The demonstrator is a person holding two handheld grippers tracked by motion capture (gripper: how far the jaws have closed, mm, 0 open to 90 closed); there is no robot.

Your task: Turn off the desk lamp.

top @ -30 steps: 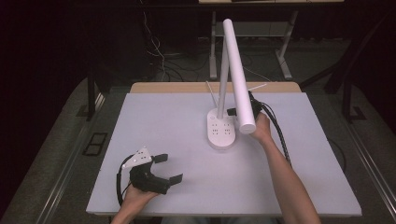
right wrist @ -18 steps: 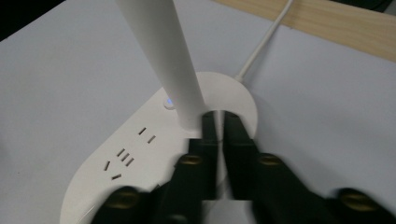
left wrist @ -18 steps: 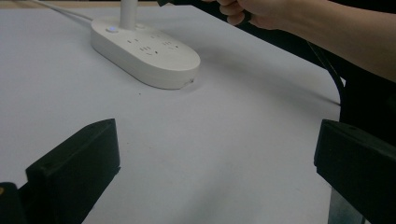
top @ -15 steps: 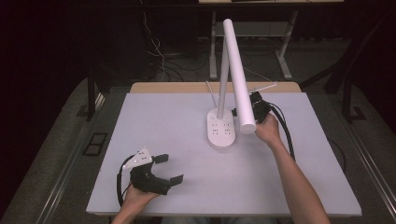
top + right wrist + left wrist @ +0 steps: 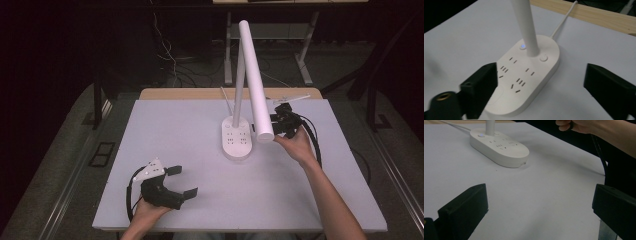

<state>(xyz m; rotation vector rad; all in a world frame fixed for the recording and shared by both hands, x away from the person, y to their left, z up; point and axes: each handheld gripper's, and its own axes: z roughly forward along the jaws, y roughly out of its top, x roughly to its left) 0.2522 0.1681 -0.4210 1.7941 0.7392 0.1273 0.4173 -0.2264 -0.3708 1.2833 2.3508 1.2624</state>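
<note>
Nearest, at the near left of the white table, the left gripper lies low in the person's left hand, its 2 black jaws spread wide with nothing between them. A grey three-cornered plate sits on top of it and a black cable loops at its left. From the left gripper view, bare tabletop fills the gap between the jaws.

Farther in, near the middle of the table, stands a white desk lamp. Its oval base rests flat on the table and carries rows of socket slots, plus 2 round buttons, 1 of them lit blue. A thin post rises from the far end of the base, and the long lamp head slants down toward the right, ending above the table just right of the base.

Just right of that lower end, the right hand holds the right gripper raised above the table. In the right gripper view its jaws are released and wide apart, pointing at the base, touching nothing.

Farthest, a white cord runs from the base over the far wooden edge.
</note>
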